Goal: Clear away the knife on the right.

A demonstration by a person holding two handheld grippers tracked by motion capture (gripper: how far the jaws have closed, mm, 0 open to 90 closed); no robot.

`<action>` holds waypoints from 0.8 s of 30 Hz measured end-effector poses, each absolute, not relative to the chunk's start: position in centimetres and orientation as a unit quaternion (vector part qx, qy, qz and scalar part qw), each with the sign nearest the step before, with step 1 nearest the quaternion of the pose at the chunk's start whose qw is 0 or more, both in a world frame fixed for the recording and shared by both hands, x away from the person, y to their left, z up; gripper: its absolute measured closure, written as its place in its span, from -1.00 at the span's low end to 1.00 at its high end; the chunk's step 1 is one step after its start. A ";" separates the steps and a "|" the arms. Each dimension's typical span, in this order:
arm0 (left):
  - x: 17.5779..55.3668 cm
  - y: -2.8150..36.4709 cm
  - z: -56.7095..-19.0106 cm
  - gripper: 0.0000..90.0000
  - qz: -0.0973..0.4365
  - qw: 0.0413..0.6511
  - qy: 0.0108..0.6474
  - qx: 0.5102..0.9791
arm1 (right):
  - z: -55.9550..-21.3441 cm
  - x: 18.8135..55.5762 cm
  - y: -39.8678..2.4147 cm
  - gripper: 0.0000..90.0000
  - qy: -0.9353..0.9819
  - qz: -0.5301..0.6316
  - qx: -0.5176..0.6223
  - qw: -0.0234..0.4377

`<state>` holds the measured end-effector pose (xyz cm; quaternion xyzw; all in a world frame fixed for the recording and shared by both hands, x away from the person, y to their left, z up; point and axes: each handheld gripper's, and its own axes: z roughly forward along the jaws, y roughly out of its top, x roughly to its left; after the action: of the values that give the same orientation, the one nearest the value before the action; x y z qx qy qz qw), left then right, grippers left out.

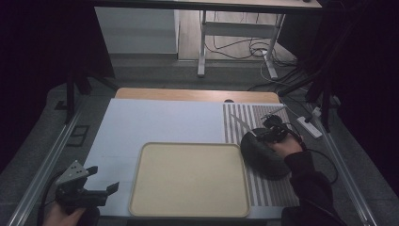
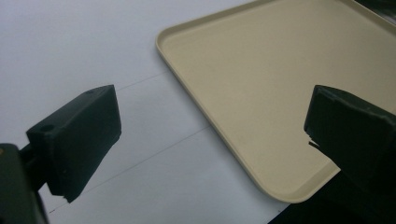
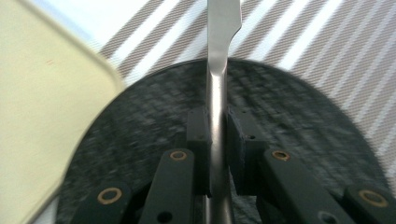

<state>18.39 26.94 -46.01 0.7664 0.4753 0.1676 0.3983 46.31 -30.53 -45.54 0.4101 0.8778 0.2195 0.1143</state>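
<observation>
Left hand-held gripper [image 1: 101,183]: near left corner of the tabletop [image 1: 155,122]; blocky matte black jaws spread wide, nothing between them, just beside the tray's left edge.
Tray [image 1: 189,207]: smooth beige plastic, rectangular, rounded corners, low raised rim; lies flat at the near middle.
Right hand-held gripper [image 3: 217,140]: clenched on the knife's handle; black pads press both its sides, brass-coloured rivets on the links.
Knife [image 3: 219,56]: slim polished metal, narrow handle widening to a flat blade; points away, above the plate.
Plate [image 3: 303,130]: dark, round, woven-looking texture; just right of the tray.
Mat [image 1: 256,120]: grey-and-white stripes, under the plate.
</observation>
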 end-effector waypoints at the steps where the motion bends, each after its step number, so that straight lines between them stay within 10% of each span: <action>1: 18.4 26.9 -46.0 -0.92 0.168 0.398 0.475 0.766 | -45.5 46.3 -30.5 0.78 0.878 0.220 0.410 0.114; 24: 18.4 26.9 -46.0 -0.92 0.169 0.396 0.475 0.768 | -46.9 36.4 -24.0 0.78 0.922 0.233 0.307 0.048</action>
<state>18.41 26.86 -46.00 0.7677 0.4749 0.1690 0.3956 36.38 -24.05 -46.87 0.3068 0.9216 0.2327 0.0484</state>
